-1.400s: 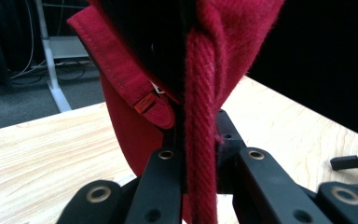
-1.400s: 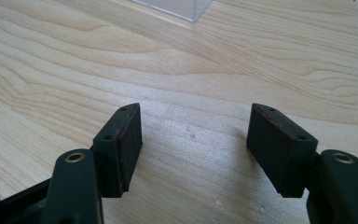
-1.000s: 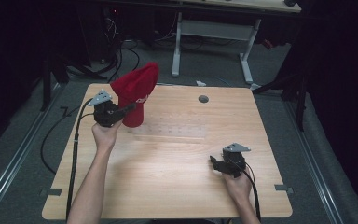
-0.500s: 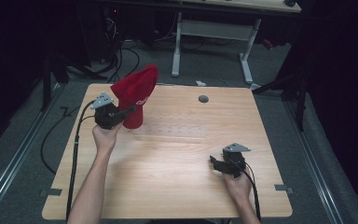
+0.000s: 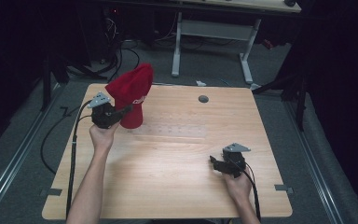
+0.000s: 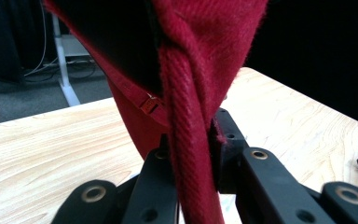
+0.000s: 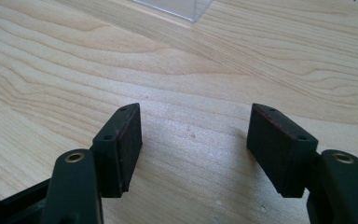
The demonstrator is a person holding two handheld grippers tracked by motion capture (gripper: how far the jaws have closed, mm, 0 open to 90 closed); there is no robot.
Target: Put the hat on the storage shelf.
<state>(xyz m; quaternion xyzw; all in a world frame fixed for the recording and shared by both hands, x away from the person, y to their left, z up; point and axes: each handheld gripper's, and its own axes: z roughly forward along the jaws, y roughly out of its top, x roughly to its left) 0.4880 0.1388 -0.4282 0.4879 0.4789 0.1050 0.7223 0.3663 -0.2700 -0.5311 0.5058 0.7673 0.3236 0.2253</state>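
High view, cap: a soft red twill baseball cap hung clear above the far left corner of the pale wood-grain worktop, its crown drooping over the left tongs.
High view, left tongs: the black two-jaw left tongs, in the person's left hand, pinched the cap near its lower edge.
High view, right tongs: the black right tongs lay low over the near right of the worktop, well apart from the cap.
High view, other: a small round grey grommet sat in the board toward its far edge.
Left gripper view, grip: the jaws were closed on a thick folded rope of red fabric, ribbed diagonal weave showing, a small stitched tag beside it.
Left gripper view, shape: limp cloth, dark inside, no stiff form visible.
Right gripper view, tongs: the right tongs stood wide apart and held nothing, matte black pads above bare grained wood.
Right gripper view, other: a clear plastic edge showed at the top; what it belonged to could not be told.
Step, judged: likely lifting or repositioning the cap.
Advice: keep the pinch firm on the bunched seam, move slowly so the floppy crown does not swing, and bring the free tongs to a second edge for support.
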